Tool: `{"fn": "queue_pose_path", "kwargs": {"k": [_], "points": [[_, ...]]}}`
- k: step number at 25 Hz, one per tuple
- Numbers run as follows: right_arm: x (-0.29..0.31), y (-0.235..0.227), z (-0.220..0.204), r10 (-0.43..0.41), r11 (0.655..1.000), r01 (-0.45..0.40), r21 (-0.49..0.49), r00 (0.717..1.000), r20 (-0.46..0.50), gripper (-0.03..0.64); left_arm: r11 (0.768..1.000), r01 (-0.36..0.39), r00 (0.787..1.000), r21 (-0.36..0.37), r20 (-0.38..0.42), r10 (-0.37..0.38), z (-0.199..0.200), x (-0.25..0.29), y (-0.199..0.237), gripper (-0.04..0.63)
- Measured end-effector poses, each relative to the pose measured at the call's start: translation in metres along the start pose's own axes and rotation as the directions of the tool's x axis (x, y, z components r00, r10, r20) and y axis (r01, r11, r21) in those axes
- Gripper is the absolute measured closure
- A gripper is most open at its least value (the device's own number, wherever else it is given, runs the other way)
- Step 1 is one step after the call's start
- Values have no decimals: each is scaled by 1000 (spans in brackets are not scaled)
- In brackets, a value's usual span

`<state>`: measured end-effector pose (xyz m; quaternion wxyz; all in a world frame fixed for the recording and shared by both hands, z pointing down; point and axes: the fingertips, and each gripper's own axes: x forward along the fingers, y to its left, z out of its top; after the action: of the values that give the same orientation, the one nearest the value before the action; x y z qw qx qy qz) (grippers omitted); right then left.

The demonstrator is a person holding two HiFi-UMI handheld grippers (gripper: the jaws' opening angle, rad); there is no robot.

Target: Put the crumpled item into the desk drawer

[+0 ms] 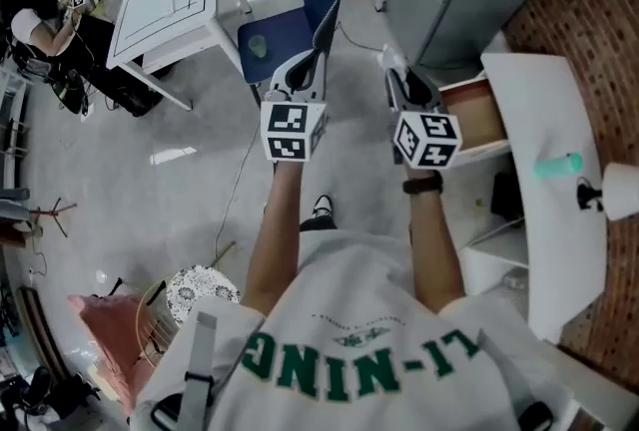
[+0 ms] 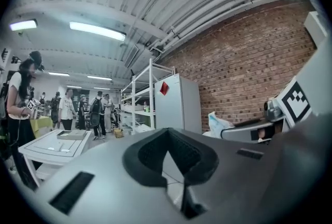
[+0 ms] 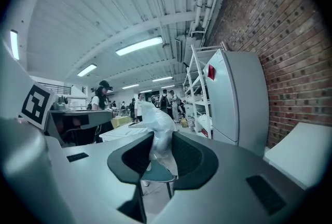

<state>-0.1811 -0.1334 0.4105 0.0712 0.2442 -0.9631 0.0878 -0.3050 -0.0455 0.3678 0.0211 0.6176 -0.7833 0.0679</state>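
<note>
Forearms [image 1: 275, 229] nearest the head camera hold left gripper [image 1: 315, 55] and right gripper [image 1: 396, 70] beside the open desk drawer [image 1: 477, 120]; left gripper view: jaws together, empty; right gripper view: jaws partly closed, pinching the crumpled item [image 3: 155, 129], seemingly light, soft, slippery film best held at its bunched middle.

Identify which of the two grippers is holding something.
The right gripper: its jaws pinch the crumpled clear plastic item. The left gripper has nothing between its jaws.
</note>
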Motion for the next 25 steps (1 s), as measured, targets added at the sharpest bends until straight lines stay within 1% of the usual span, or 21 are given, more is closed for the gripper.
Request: {"fn": "queue_pose_path", "kwargs": {"k": [4,7,9,12,14,17,19,21,23,25], "points": [[25,-8,1,-93,996,93,14,996,0,525,994,114,993,-2,-10,-114,-4,41,11,595],[19,-24,-6,-194,980,194,37,981,-16,525,975,223,974,-11,-28,-224,-11,68,-2,595],[8,-46,-9,-273,960,274,54,962,-26,525,957,288,957,-25,-32,-288,-12,85,-19,595],[-10,-86,-12,-386,918,387,89,922,-28,525,925,378,924,-38,-50,-379,-18,110,-47,595],[-23,-108,-16,-433,896,434,95,901,-35,525,904,425,902,-41,-65,-427,-25,125,-69,595],[-49,-145,-25,-484,868,486,104,874,-48,525,872,487,870,-43,-64,-489,-24,151,-117,595],[-67,-170,-31,-527,839,530,123,848,-55,525,839,542,838,-41,-52,-544,-16,171,-156,595],[-82,-193,-35,-562,813,564,143,825,-62,525,806,591,805,-18,-41,-591,-7,187,-191,595],[-90,-213,-40,-576,802,579,148,815,-71,525,788,616,787,13,-39,-615,0,201,-218,595],[-97,-228,-44,-589,790,592,160,805,-74,525,769,639,769,24,-43,-638,2,213,-241,595]]}}
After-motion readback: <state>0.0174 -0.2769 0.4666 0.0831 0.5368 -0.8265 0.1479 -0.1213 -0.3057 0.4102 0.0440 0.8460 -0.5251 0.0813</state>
